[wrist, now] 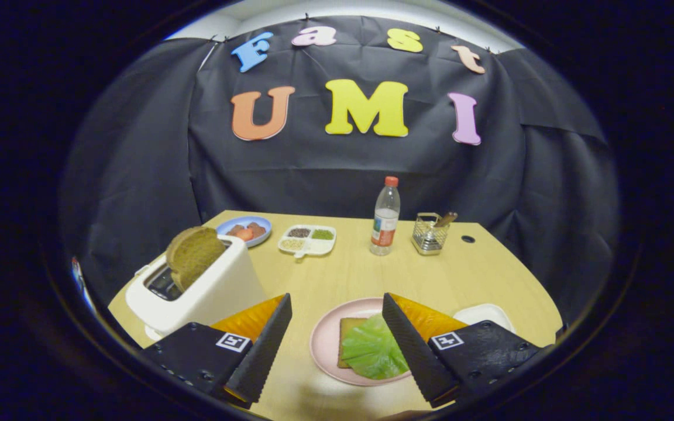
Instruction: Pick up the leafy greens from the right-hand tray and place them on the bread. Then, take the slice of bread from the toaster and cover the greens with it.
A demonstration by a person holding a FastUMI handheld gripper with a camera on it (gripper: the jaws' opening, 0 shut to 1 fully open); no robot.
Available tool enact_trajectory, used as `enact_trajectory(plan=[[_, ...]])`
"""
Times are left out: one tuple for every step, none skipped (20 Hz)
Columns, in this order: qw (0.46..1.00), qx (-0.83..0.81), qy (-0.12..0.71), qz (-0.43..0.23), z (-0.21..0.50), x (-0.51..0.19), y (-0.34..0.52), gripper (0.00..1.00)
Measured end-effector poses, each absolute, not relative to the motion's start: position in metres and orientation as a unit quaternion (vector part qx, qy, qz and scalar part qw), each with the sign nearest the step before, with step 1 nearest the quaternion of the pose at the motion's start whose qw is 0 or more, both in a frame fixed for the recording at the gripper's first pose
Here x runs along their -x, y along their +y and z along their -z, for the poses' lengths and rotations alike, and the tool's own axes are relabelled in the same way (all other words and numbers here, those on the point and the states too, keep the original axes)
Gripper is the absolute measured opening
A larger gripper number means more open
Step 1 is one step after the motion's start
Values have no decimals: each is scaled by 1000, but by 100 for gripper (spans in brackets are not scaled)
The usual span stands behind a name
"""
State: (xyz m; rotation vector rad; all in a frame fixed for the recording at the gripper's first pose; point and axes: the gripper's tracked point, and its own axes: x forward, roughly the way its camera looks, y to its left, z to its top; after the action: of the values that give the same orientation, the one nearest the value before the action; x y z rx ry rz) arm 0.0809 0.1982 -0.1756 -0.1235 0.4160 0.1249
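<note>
Now your claw [337, 310] hangs open above the table [360, 275], its fingers wide apart and holding nothing. Between the fingers, nearer the right one, sits the pink plate [325, 339] with a slice of bread [348, 327] on it; the greens [372, 351] already lie on that bread, partly hidden by the right finger. The white tray [483, 314] peeks out just beyond the right finger. Ahead of the left finger stands the toaster [208, 289], with the second slice [193, 252] sticking up from its slot. Farther back you see a blue plate [246, 228], a divided dish [308, 240], a bottle [385, 216] and a wire basket [430, 234].
</note>
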Motion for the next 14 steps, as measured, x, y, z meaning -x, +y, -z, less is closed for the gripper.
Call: enact_trajectory(plan=[[975, 65, 205, -61, 169, -76, 207, 96], [975, 67, 204, -63, 161, -72, 217, 96], [975, 69, 202, -66, 155, -69, 226, 96], [975, 72, 197, -69, 147, -68, 237, 96], [976, 76, 193, -70, 141, -66, 245, 96], [976, 78, 191, -74, 136, -65, 255, 97], [976, 79, 189, -78, 131, -64, 266, 98], [975, 79, 189, -84, 127, -64, 278, 97], [975, 79, 188, -88, 124, -64, 286, 97], [975, 78, 187, -92, 120, -65, 296, 97], [974, 76, 189, -96, 119, -66, 305, 97], [973, 74, 196, -100, 120, -68, 314, 97], [971, 74, 203, -102, 124, -71, 321, 97], [969, 75, 212, -102, 128, -74, 328, 97]])
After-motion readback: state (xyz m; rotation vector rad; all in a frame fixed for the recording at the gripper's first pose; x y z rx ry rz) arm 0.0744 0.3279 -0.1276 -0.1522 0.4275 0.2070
